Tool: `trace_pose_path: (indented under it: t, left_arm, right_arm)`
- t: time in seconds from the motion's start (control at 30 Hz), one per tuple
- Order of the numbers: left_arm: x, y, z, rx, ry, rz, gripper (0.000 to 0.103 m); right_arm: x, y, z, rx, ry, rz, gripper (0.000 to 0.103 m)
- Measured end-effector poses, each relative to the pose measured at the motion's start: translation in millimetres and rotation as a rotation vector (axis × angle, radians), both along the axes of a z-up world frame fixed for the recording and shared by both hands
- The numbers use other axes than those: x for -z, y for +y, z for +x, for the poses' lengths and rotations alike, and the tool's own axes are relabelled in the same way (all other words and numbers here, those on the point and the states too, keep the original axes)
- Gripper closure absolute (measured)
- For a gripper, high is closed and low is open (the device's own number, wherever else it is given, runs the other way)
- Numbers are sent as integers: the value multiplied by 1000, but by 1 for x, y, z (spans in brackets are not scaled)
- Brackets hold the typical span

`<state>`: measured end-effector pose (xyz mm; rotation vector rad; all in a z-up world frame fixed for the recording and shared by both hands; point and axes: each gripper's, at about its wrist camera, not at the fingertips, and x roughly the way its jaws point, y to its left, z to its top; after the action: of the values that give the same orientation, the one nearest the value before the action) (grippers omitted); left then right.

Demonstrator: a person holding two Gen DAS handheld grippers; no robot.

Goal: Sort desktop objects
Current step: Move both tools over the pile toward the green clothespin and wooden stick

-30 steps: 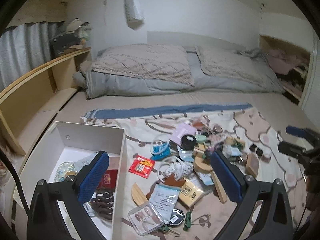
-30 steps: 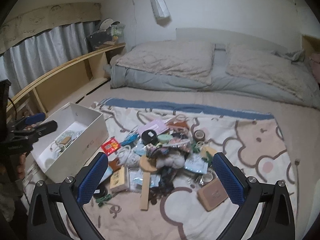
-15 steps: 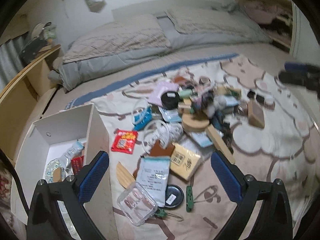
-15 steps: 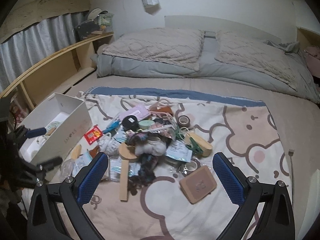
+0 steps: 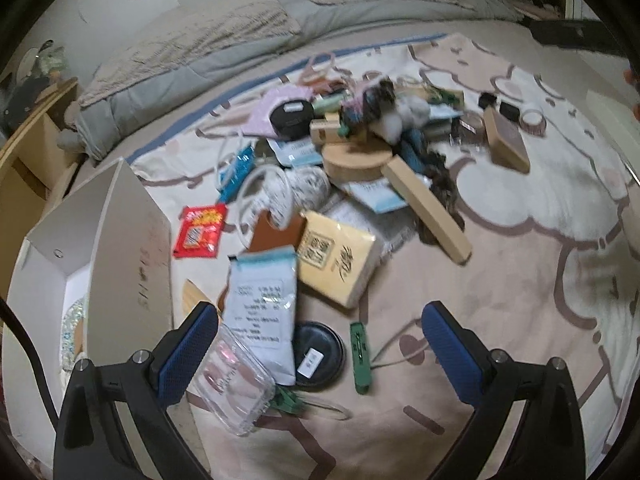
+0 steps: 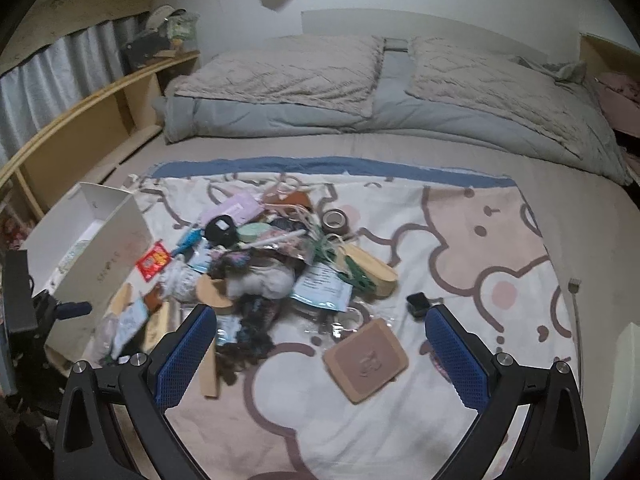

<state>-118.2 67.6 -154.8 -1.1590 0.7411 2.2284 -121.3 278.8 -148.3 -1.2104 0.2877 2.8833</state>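
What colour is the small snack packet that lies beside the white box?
The snack packet is red with yellow print, clearest in the left wrist view.

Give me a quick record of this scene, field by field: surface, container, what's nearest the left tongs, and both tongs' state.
surface: cartoon-print blanket on a bed
container: white cardboard box, open, left of the pile
pile: mixed small items, unsorted
nearest left tongs: clear plastic case, white sachet, black round tin
left tongs: open, empty
right tongs: open, empty
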Motion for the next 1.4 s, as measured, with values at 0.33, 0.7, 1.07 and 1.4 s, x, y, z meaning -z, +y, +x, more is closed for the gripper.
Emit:
trace_pose_path:
  t: [0.33,0.7,1.07,1.4]
  left_arm:
    - [27,4,6,52,-69,-49,1]
    - [44,8,-1,26,-82,-107,1]
    - [57,6,0,37,-99,-126,1]
    - [62,3,40,204,-143,-124,0]
  right_arm:
    - [17,17,-10,86,-70,-44,0]
    - [10,-9,-24,29,-61,-71,0]
    - [11,-30,-31,-31,-66,-45,0]
    - [25,-46,-42,-61,-111,-30,0]
